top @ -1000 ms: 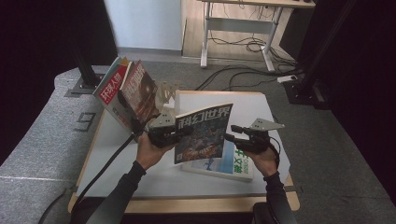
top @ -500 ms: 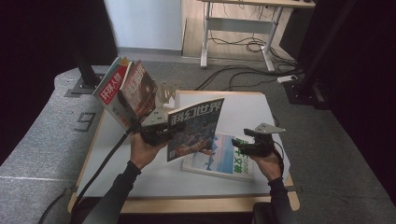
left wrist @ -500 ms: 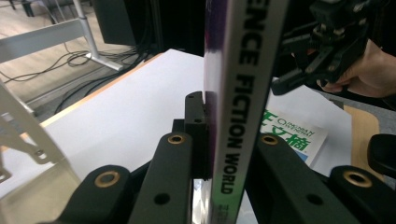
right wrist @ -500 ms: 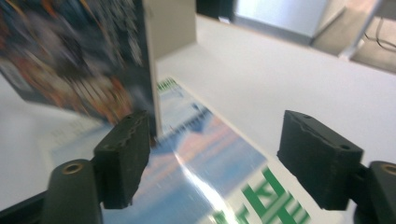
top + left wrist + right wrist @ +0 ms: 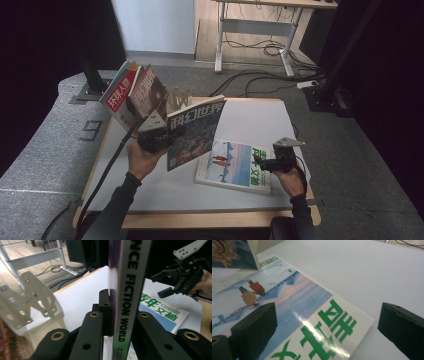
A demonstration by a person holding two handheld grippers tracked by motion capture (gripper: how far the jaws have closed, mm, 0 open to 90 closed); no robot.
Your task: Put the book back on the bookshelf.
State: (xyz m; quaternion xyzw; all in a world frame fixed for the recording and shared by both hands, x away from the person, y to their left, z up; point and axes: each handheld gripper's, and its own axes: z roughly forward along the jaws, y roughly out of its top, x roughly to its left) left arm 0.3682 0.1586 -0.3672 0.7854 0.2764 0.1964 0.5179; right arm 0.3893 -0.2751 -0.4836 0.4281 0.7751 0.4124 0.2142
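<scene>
"SCIENCE FICTION WORLD", first word cropped, on magazine spine

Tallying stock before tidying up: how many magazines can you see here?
4, maybe more hidden: one in the left gripper, one flat on the table, two leaning at the rack.

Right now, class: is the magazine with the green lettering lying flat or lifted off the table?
Lying flat: the green-lettered magazine rests closed on the white table, with the right hand-held gripper open above its edge.
</scene>
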